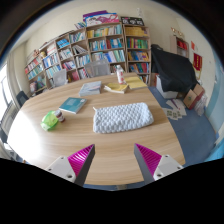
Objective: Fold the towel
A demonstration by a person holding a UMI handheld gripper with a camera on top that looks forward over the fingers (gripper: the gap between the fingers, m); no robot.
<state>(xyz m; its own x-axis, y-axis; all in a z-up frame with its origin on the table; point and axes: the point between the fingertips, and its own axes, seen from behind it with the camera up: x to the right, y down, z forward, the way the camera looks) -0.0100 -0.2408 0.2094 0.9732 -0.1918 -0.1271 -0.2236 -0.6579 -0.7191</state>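
A folded grey-and-white patterned towel [122, 118] lies on the round wooden table [90, 135], well beyond my fingers and slightly to the right. My gripper [112, 158] hovers over the near edge of the table. Its two fingers with magenta pads [78, 156] stand wide apart and nothing is between them.
On the table: a green object [50, 121] at the left, a blue book [72, 104], a grey book [90, 88], a yellow book [117, 88] and a bottle [120, 74] at the far side. Bookshelves [90, 45] line the back wall. Chairs [172, 68] stand at the right.
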